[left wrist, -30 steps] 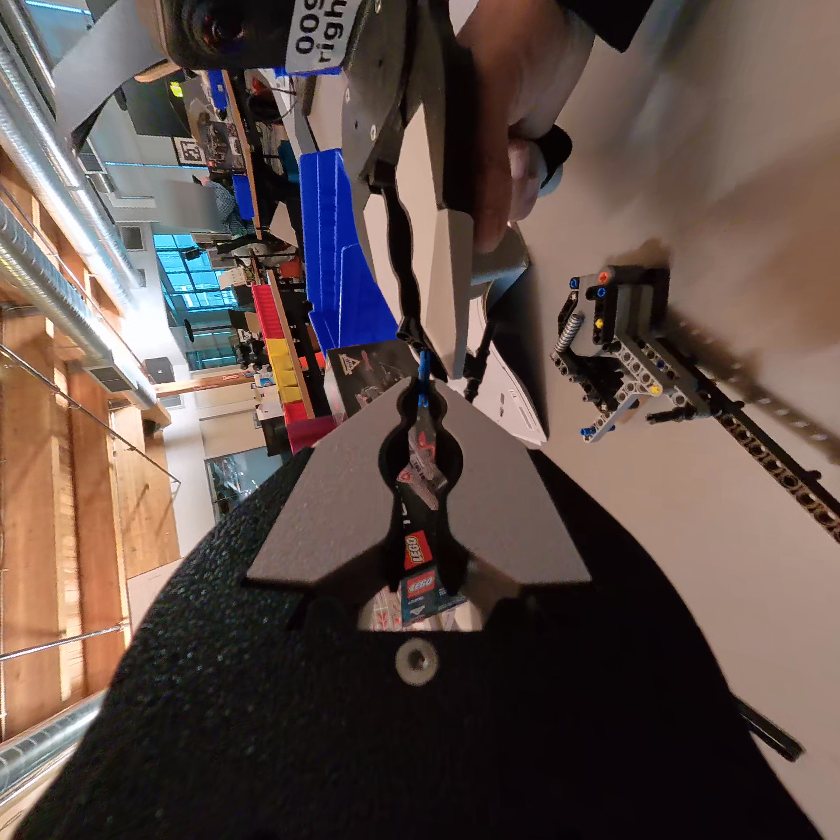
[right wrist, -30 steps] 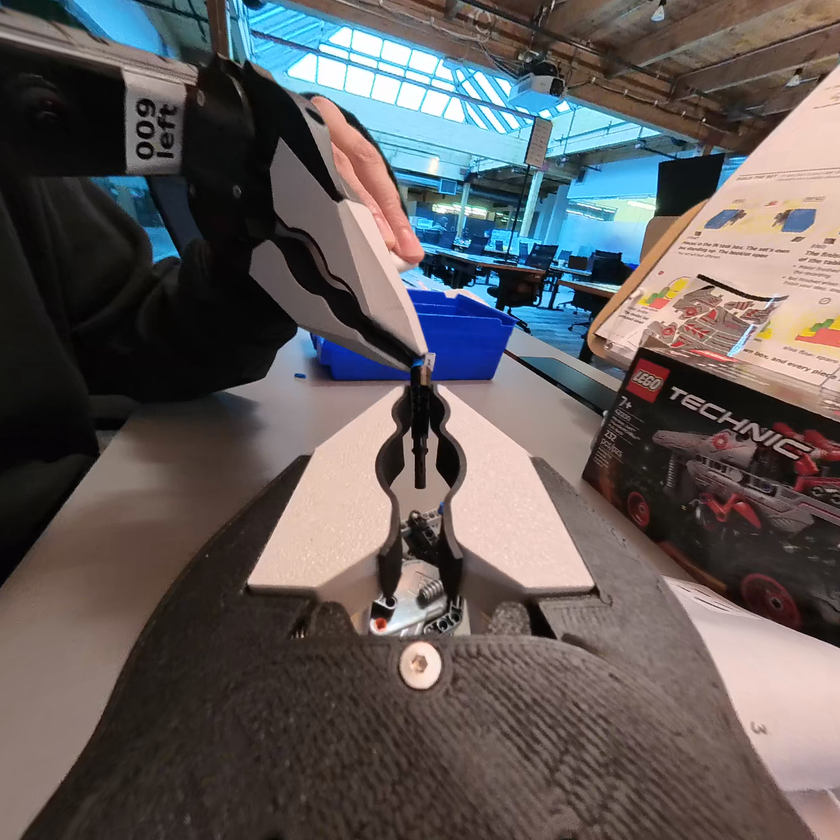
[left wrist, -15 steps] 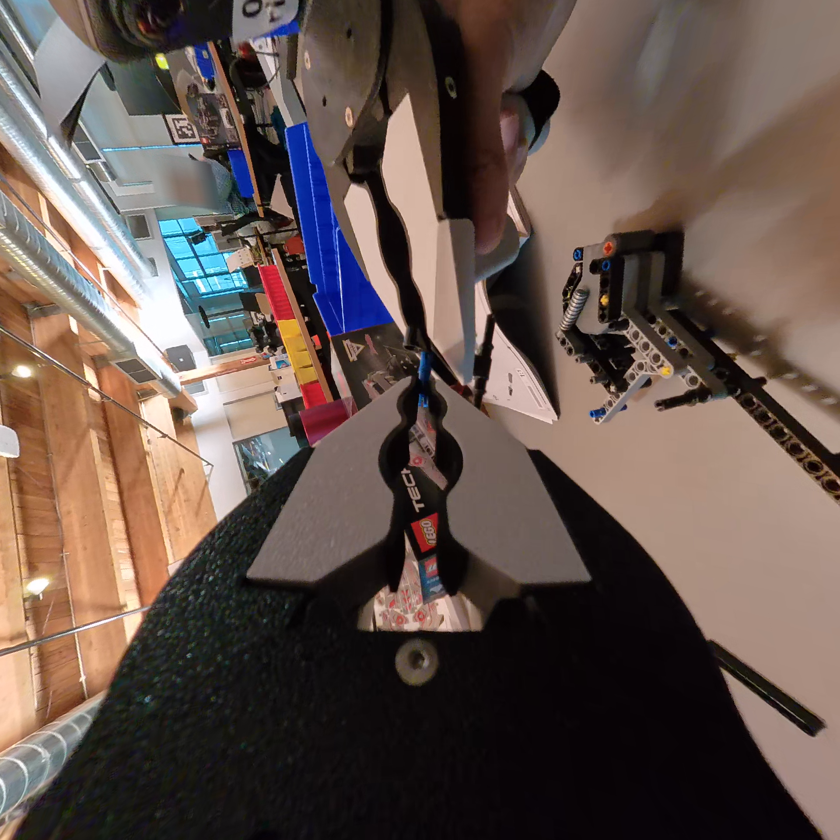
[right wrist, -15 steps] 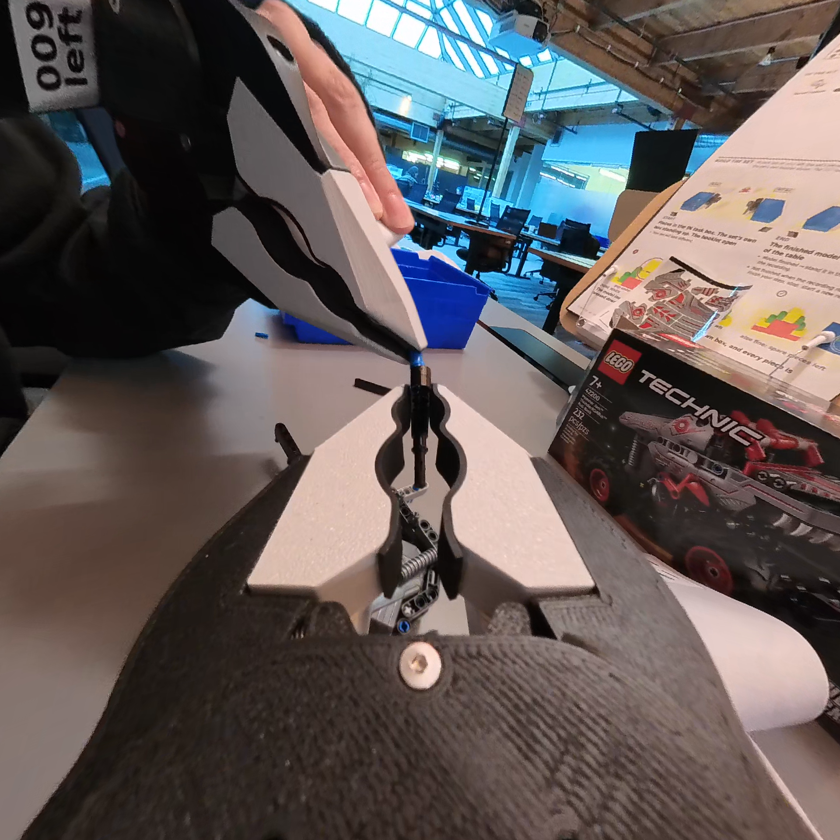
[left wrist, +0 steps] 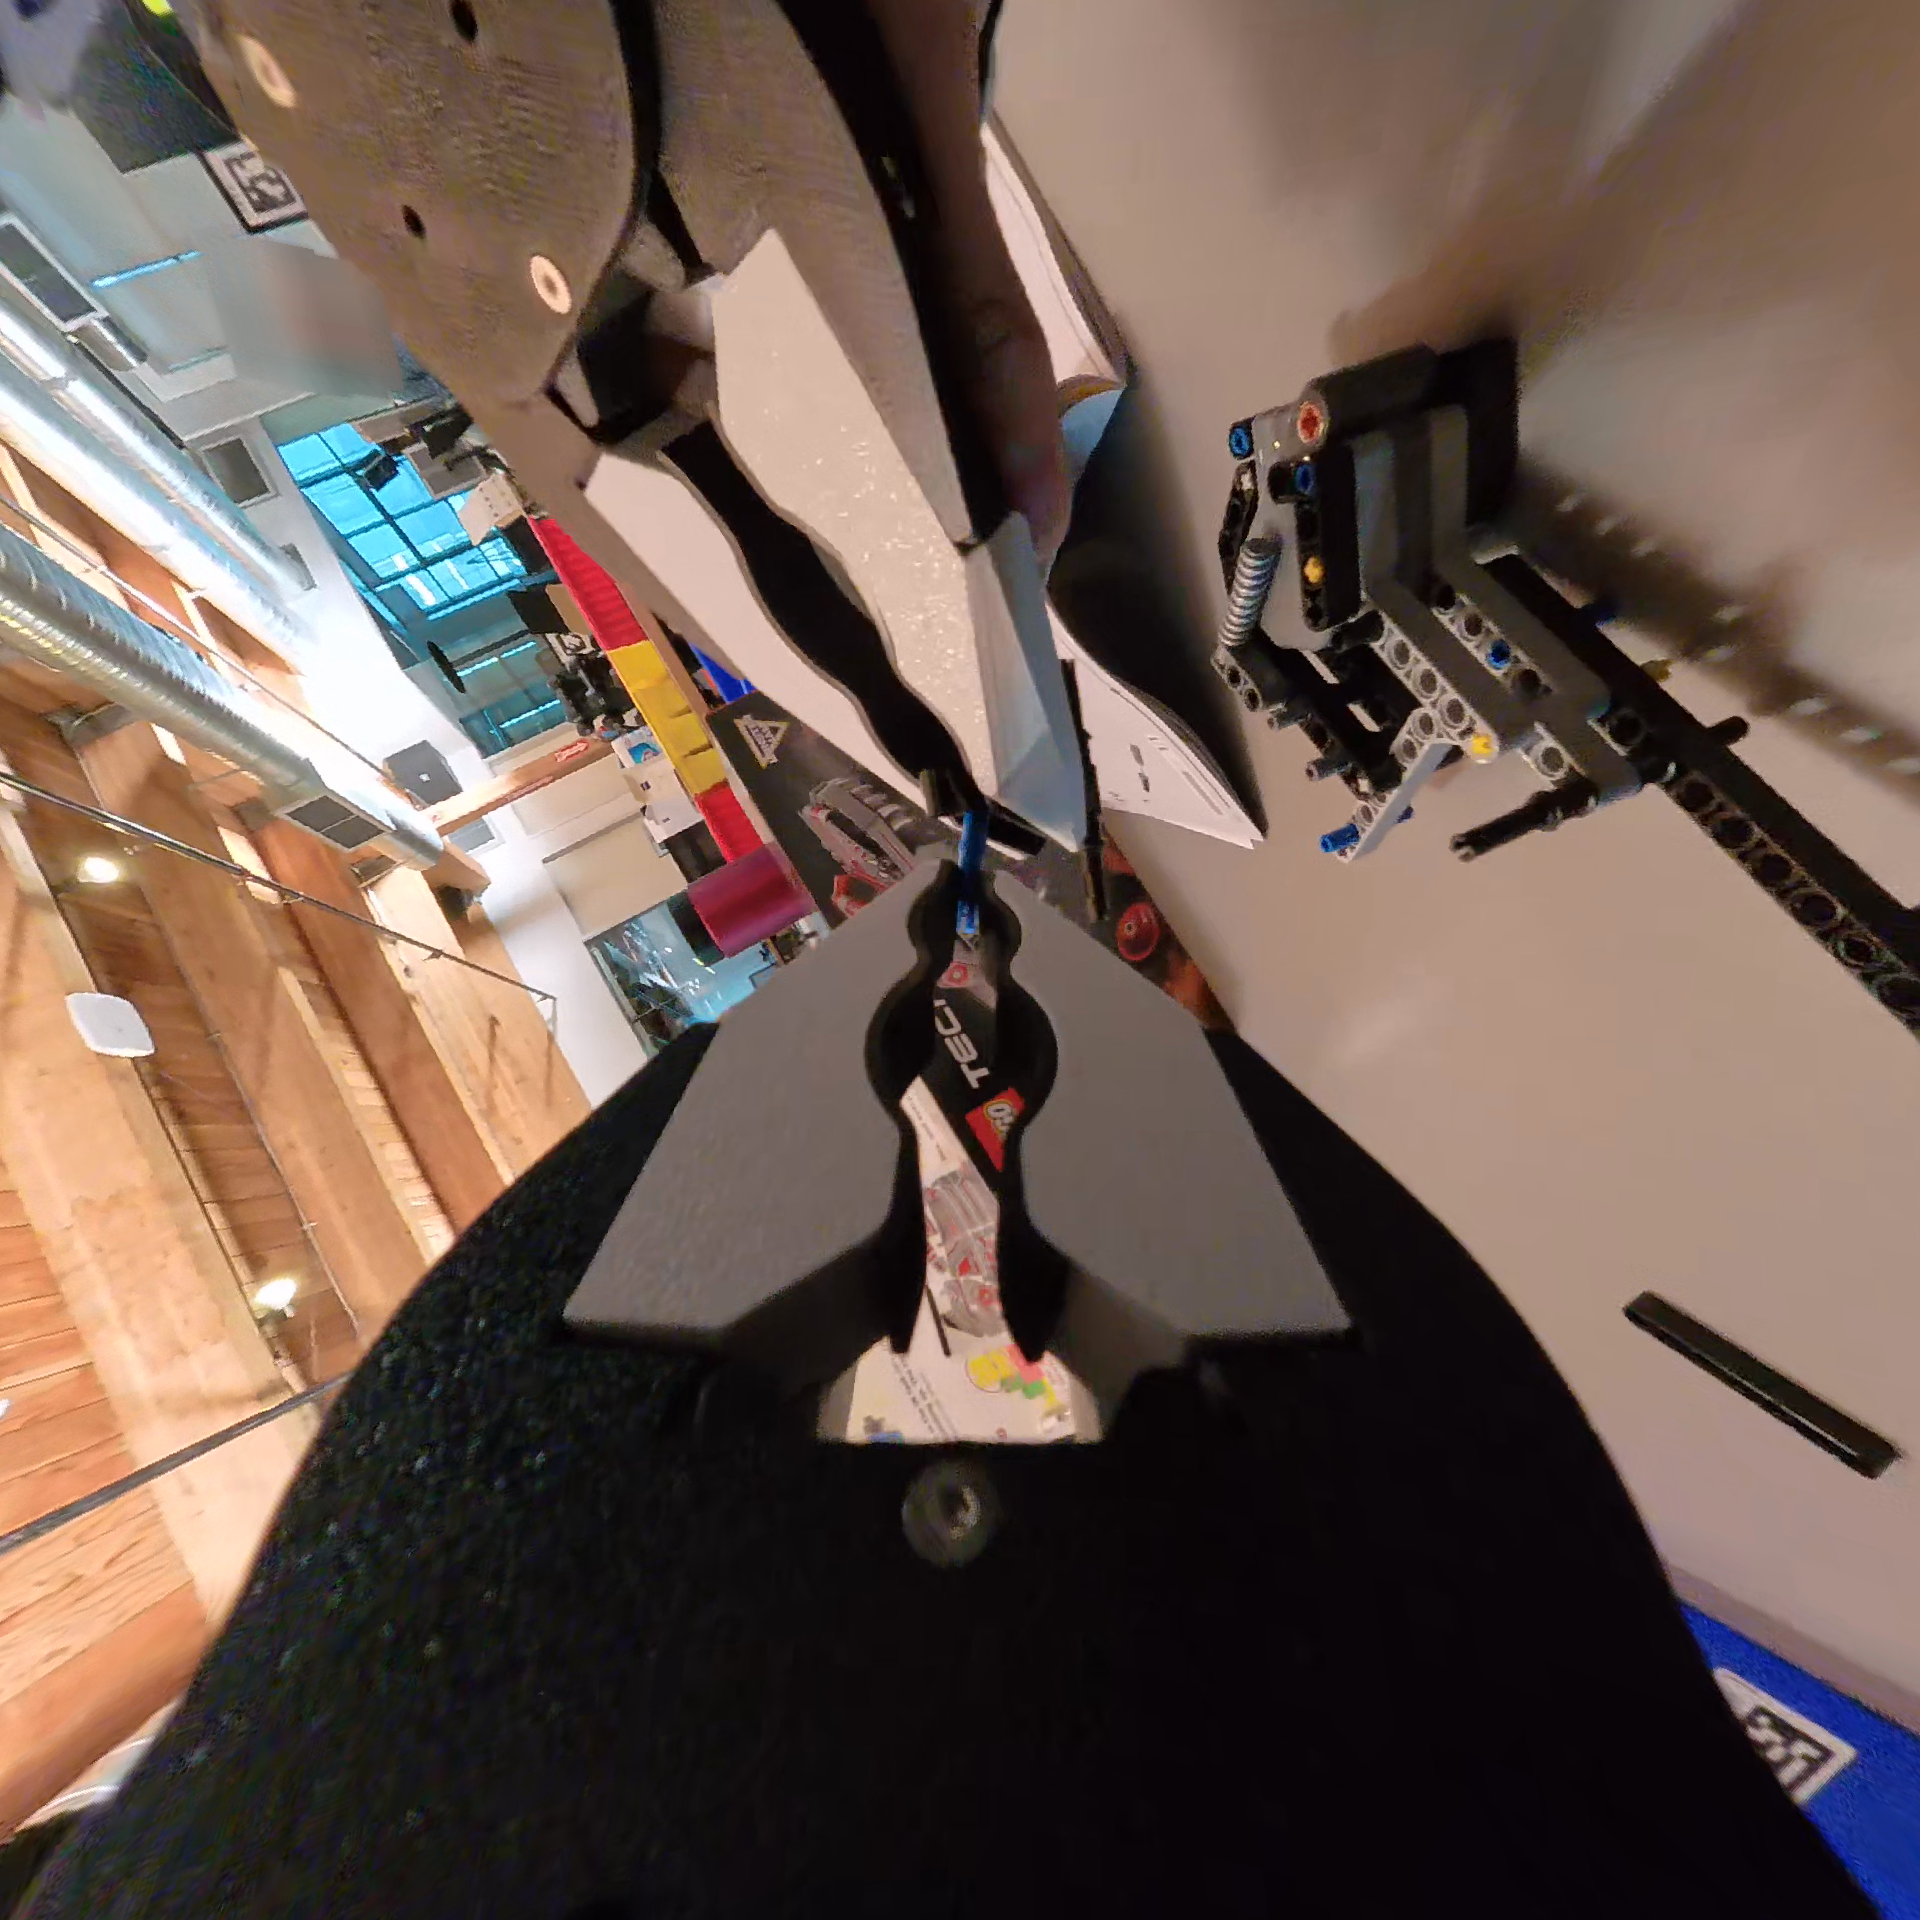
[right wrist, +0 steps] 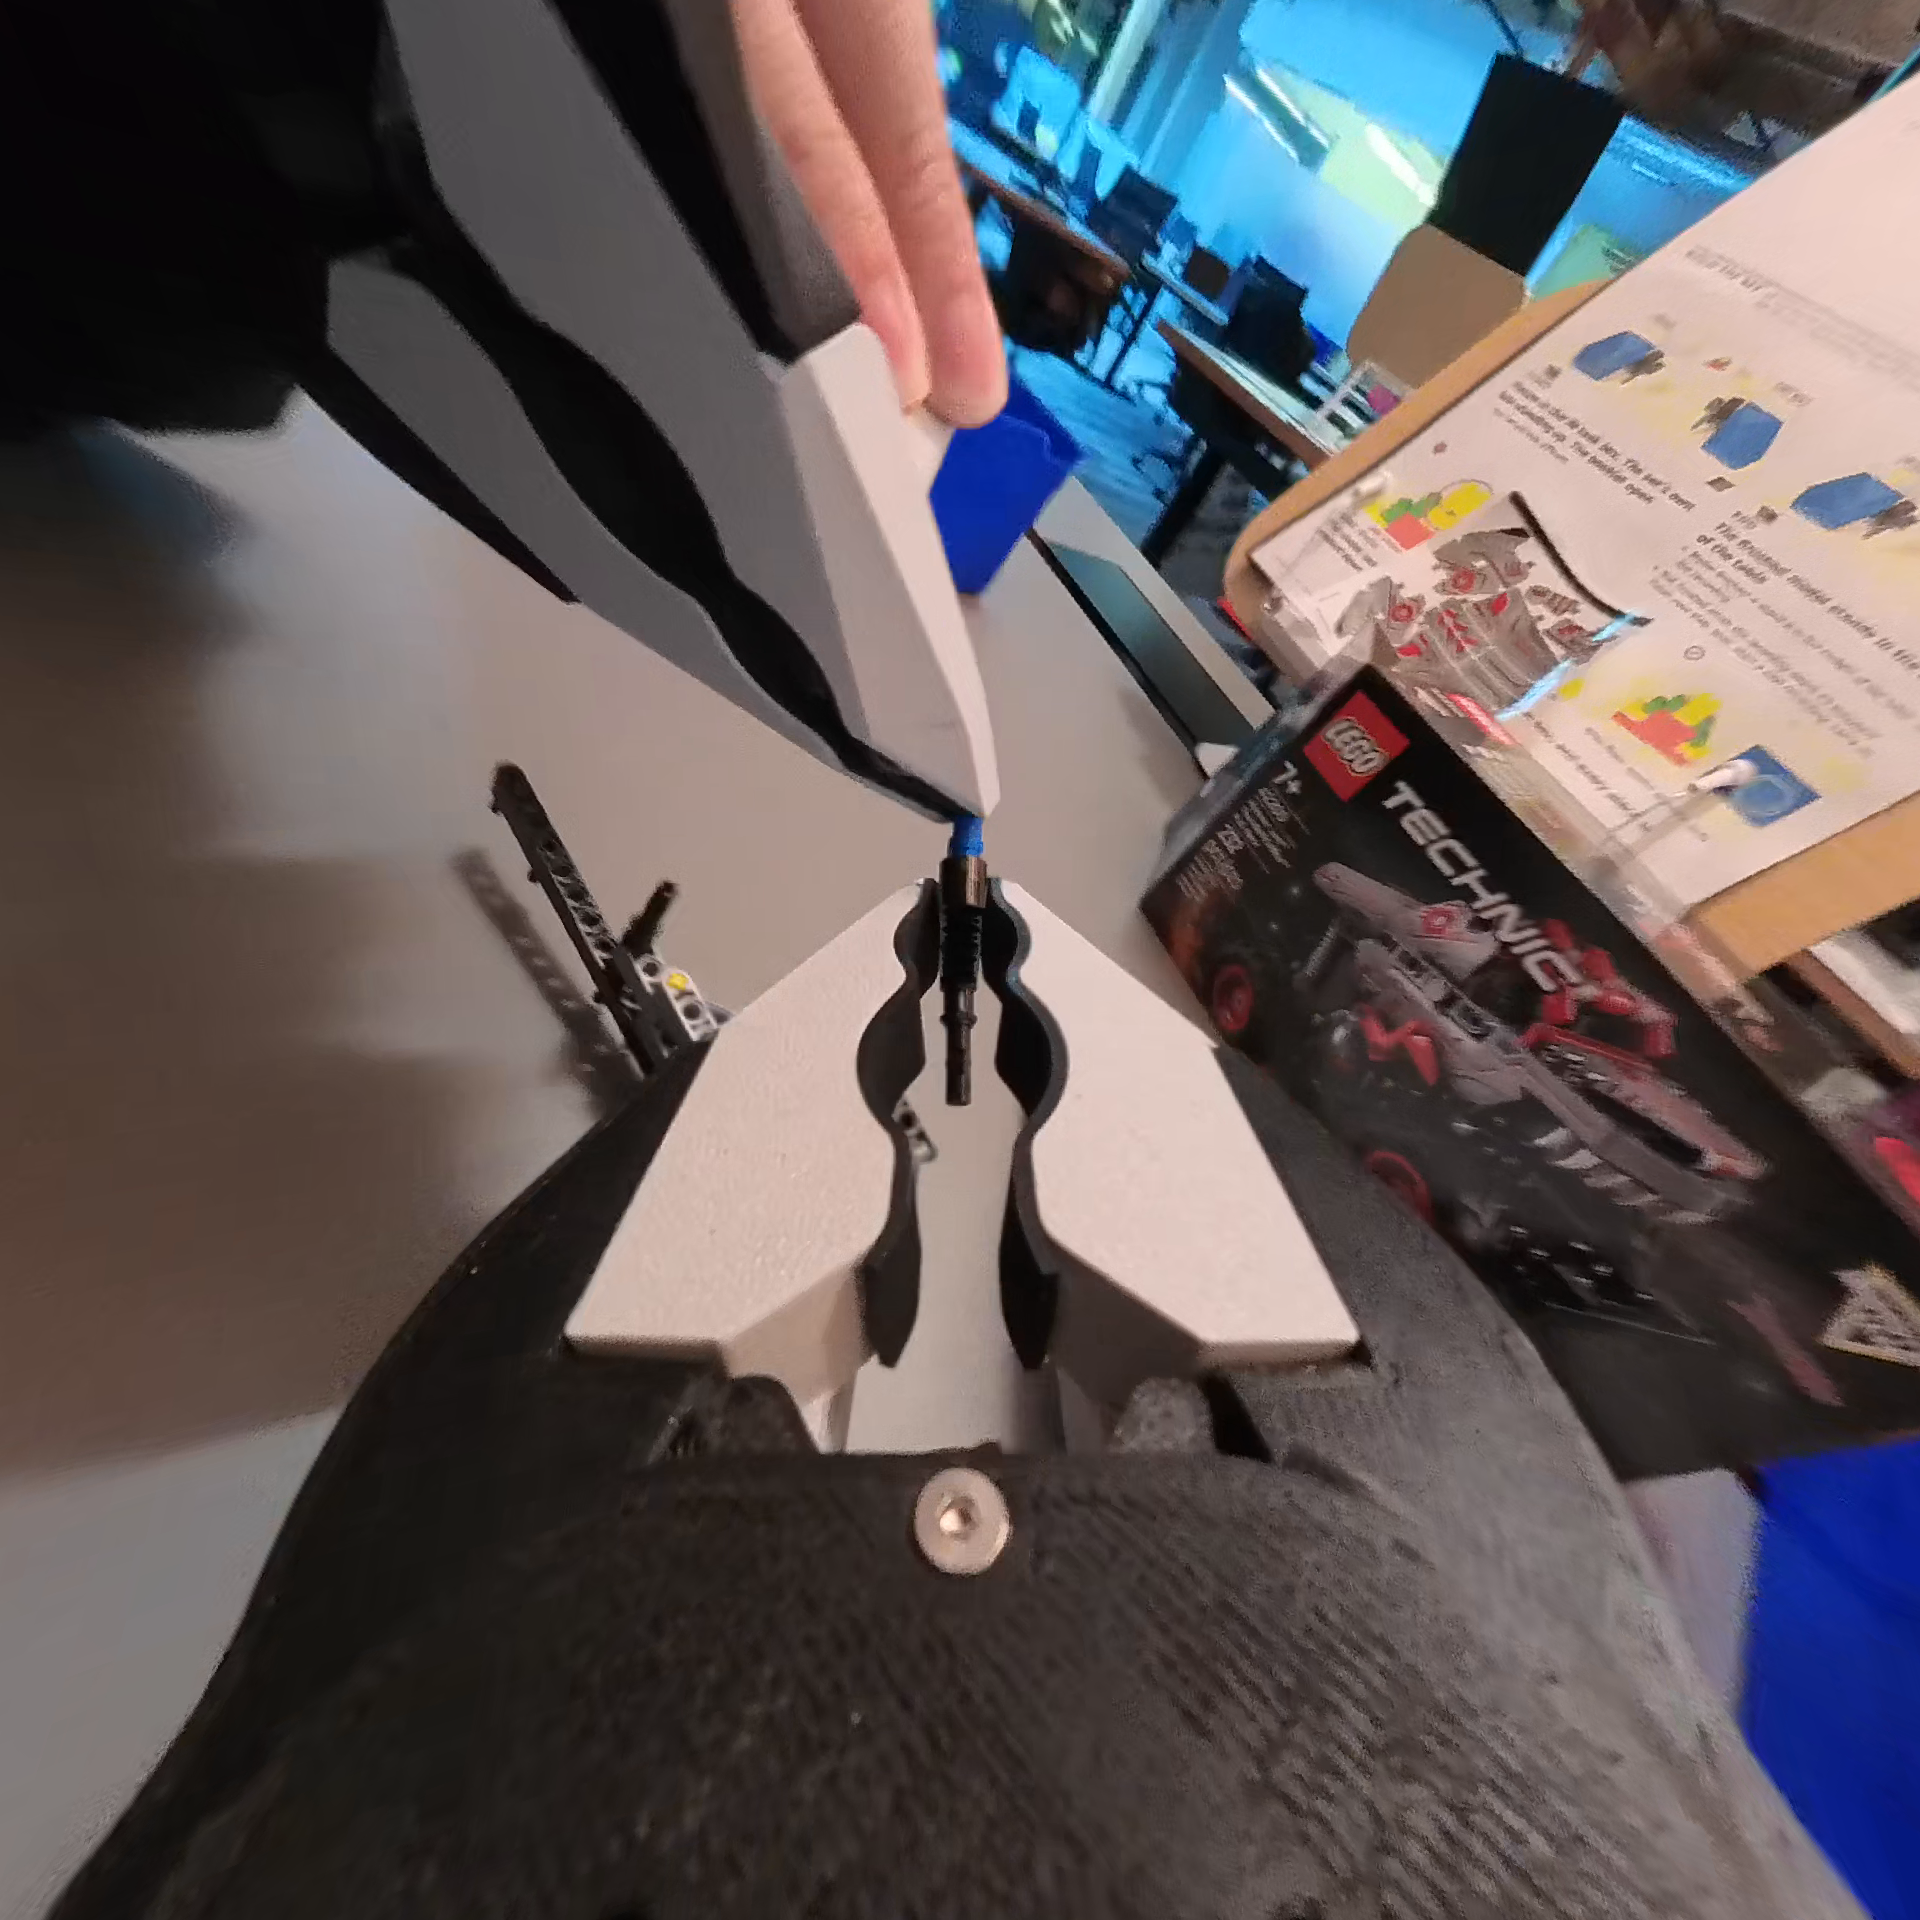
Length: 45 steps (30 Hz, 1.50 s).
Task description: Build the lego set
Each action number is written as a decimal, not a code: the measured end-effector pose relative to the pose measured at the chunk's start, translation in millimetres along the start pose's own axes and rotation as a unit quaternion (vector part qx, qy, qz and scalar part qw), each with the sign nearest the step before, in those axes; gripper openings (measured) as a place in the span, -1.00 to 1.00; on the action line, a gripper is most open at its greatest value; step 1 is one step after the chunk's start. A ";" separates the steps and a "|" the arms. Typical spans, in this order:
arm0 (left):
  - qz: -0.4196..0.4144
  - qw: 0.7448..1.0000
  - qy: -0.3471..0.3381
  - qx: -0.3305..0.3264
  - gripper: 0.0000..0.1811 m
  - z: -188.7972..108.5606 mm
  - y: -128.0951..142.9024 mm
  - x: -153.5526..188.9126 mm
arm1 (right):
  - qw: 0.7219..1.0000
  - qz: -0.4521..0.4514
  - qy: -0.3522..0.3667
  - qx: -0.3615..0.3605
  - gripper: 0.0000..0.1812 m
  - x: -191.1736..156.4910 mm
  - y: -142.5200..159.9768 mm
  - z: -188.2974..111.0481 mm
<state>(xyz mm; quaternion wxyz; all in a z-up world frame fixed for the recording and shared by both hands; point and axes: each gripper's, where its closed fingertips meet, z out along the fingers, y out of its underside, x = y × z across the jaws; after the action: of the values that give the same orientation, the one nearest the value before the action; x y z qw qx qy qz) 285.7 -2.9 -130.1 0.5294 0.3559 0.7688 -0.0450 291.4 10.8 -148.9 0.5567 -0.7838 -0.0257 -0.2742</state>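
Right gripper (right wrist: 961, 904) clamped on black shock absorber (right wrist: 958, 987); left gripper (left wrist: 966, 883) clamped on blue pin (left wrist: 971, 847). Pin judged being seated; straight axial push needed.

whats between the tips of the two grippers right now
A small blue pin bridges them: the left gripper pinches one end, and the other end enters the black part held by the right gripper. The right wrist view shows it best.

Open-plan office loft: desk rows (right wrist: 1101, 260), exposed ducts (left wrist: 156, 644), timber walls (left wrist: 260, 1091).
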 end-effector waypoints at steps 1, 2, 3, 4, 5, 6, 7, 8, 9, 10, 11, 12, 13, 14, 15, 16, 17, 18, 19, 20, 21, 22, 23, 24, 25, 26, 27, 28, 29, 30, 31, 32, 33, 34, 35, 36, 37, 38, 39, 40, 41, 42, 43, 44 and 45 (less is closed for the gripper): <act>-0.014 1.000 0.005 0.004 -1.00 0.6 0.5 0.8 | 1.000 -0.018 0.008 -0.017 -0.94 0.5 1.3 0.7; -0.037 0.999 0.014 0.015 -1.00 0.7 0.2 1.7 | 0.999 -0.029 0.009 -0.031 -0.94 0.2 2.5 1.1; -0.060 0.998 0.019 0.028 -1.00 0.7 0.2 1.3 | 0.999 -0.037 0.014 -0.035 -0.94 1.2 2.3 0.9; -0.083 0.995 0.023 0.043 -1.00 0.8 -0.1 0.4 | 0.998 -0.041 0.019 -0.035 -0.94 2.3 1.8 0.2; -0.111 0.991 0.033 0.063 -0.99 1.0 -1.0 1.0 | 0.999 -0.038 0.014 -0.036 -0.94 1.6 2.6 0.1; -0.142 0.985 0.042 0.082 -1.00 1.5 -1.5 1.1 | 0.999 -0.033 0.013 -0.030 -0.94 1.9 2.7 0.1; -0.170 0.979 0.050 0.099 -1.00 1.6 -1.8 0.8 | 0.999 -0.025 0.013 -0.021 -0.94 2.3 2.1 -0.1; -0.193 0.973 0.058 0.115 -1.00 1.3 -2.2 0.6 | 1.000 -0.015 0.008 -0.012 -0.94 1.9 1.3 -0.5; -0.209 0.968 0.061 0.126 -0.99 0.7 -2.3 -0.7 | 1.000 -0.006 0.007 -0.001 -0.94 2.5 -0.5 -1.3; -0.215 0.966 0.060 0.130 -0.99 -0.1 -2.0 -1.9 | 1.000 0.003 0.005 0.009 -0.94 3.1 -2.7 -2.2; -0.208 0.968 0.054 0.126 -1.00 -0.4 -1.2 -2.9 | 1.000 0.011 0.003 0.018 -0.94 3.6 -4.7 -3.1; -0.186 0.975 0.042 0.114 -1.00 -0.2 0.0 -3.7 | 0.999 0.021 0.001 0.027 -0.94 4.2 -7.3 -3.9; -0.153 0.983 0.026 0.097 -0.99 0.3 0.7 -4.7 | 0.999 0.030 -0.003 0.033 -0.94 4.2 -8.8 -4.4; -0.121 0.989 0.011 0.079 -0.99 0.8 0.5 -5.6 | 0.999 0.033 -0.002 0.032 -0.94 4.8 -8.2 -4.5; -0.092 0.994 0.000 0.064 -1.00 0.9 0.1 -5.9 | 0.999 0.028 0.002 0.026 -0.94 5.4 -6.8 -4.5; -0.070 0.996 -0.007 0.051 -1.00 0.8 -0.1 -6.0 | 1.000 0.023 0.005 0.019 -0.94 5.7 -5.7 -4.1; -0.057 0.998 -0.012 0.039 -1.00 0.6 0.3 -6.6 | 1.000 0.015 0.011 0.013 -0.94 6.8 -5.5 -3.6; -0.046 0.998 -0.015 0.029 -1.00 0.0 0.8 -7.0 | 1.000 0.008 0.017 0.007 -0.94 7.6 -5.4 -3.1; -0.040 0.999 -0.013 0.020 -1.00 -0.5 1.0 -6.4 | 1.000 0.003 0.019 -0.001 -0.94 7.4 -4.4 -1.9; -0.035 0.999 -0.012 0.010 -1.00 -0.1 1.7 -5.9 | 1.000 -0.005 0.025 -0.009 -0.94 8.0 -3.5 -0.9; -0.031 0.999 -0.010 0.000 -1.00 0.6 2.2 -4.9 | 0.999 -0.015 0.031 -0.018 -0.94 8.6 -1.9 0.2; -0.029 1.000 -0.006 -0.005 -1.00 1.2 1.5 -3.6 | 0.999 -0.023 0.034 -0.030 -0.94 8.5 0.5 1.4; -0.030 0.999 -0.003 -0.009 -1.00 1.9 1.1 -2.6 | 0.998 -0.030 0.038 -0.037 -0.94 8.7 2.1 2.1; -0.029 0.999 -0.005 -0.012 -1.00 2.6 0.8 -2.8 | 0.998 -0.036 0.043 -0.041 -0.94 9.8 2.7 2.0; -0.029 1.000 -0.007 -0.011 -1.00 2.8 0.3 -3.2 | 0.998 -0.035 0.044 -0.042 -0.94 10.2 3.0 1.7; -0.036 0.999 -0.006 -0.004 -1.00 2.6 -0.9 -3.6 | 0.997 -0.036 0.044 -0.042 -0.94 10.5 3.0 1.4; -0.051 0.999 -0.004 0.006 -1.00 2.5 -1.8 -4.3 | 0.997 -0.037 0.047 -0.041 -0.94 11.1 2.7 0.9; -0.070 0.997 0.001 0.020 -1.00 2.6 -2.3 -4.5 | 0.997 -0.037 0.046 -0.040 -0.94 11.0 2.8 0.7; -0.088 0.995 0.005 0.034 -1.00 2.9 -1.9 -4.6 | 0.998 -0.036 0.046 -0.039 -0.94 11.3 2.7 0.8; -0.104 0.993 0.009 0.046 -1.00 3.0 -1.0 -4.7 | 0.998 -0.035 0.047 -0.037 -0.94 11.6 2.0 1.0; -0.117 0.991 0.013 0.057 -1.00 2.9 -0.7 -4.6 | 0.998 -0.033 0.046 -0.034 -0.94 11.4 1.5 1.3; -0.131 0.989 0.019 0.065 -1.00 2.7 -0.4 -4.3 | 0.998 -0.033 0.045 -0.032 -0.94 10.9 1.2 1.4; -0.141 0.987 0.022 0.071 -1.00 3.3 0.5 -4.0 | 0.998 -0.033 0.046 -0.031 -0.94 11.1 0.8 1.3; -0.149 0.986 0.026 0.076 -1.00 4.0 0.5 -3.4 | 0.998 -0.033 0.045 -0.034 -0.94 11.0 1.8 1.7; -0.153 0.984 0.029 0.081 -1.00 4.5 0.4 -2.7 | 0.998 -0.034 0.044 -0.035 -0.94 10.6 2.7 2.1; -0.158 0.983 0.031 0.084 -1.00 4.8 0.3 -2.2 | 0.998 -0.035 0.046 -0.035 -0.94 10.7 3.1 2.2; -0.160 0.983 0.036 0.089 -1.00 4.6 -0.1 -1.2 | 0.998 -0.035 0.042 -0.036 -0.94 9.5 3.6 2.7; -0.160 0.982 0.037 0.093 -1.00 4.2 -0.2 -0.9 | 0.998 -0.036 0.042 -0.035 -0.94 9.3 3.4 3.0; -0.161 0.982 0.038 0.095 -1.00 4.1 0.0 -0.5 | 0.998 -0.037 0.043 -0.035 -0.94 9.4 3.4 3.4; -0.158 0.982 0.039 0.096 -0.99 4.4 0.3 0.5 | 0.998 -0.037 0.041 -0.036 -0.94 8.9 4.3 4.1; -0.155 0.983 0.042 0.093 -0.99 5.3 1.6 2.3 | 0.998 -0.035 0.039 -0.035 -0.94 8.9 5.1 4.7; -0.156 0.983 0.039 0.086 -0.98 5.9 5.4 2.4 | 0.998 -0.032 0.048 -0.023 -0.94 11.8 3.1 3.8; -0.162 0.984 0.020 0.075 -0.99 4.1 13.2 -3.8 | 0.998 -0.025 0.061 -0.011 -0.94 16.6 0.9 1.3; -0.175 0.983 0.004 0.057 -0.99 -0.5 26.0 -10.8 | 0.997 -0.017 0.071 -0.007 -0.94 21.8 1.9 -2.3; -0.205 0.978 0.011 0.042 -0.99 -6.2 40.5 -12.4 | 0.997 -0.010 0.081 -0.001 -0.94 27.5 3.0 -7.1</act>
<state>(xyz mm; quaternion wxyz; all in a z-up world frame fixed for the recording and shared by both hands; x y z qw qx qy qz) 307.2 23.7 -104.4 0.4852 0.2128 0.8286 -0.1809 313.0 -3.9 -137.2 0.5535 -0.7591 0.0122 -0.3424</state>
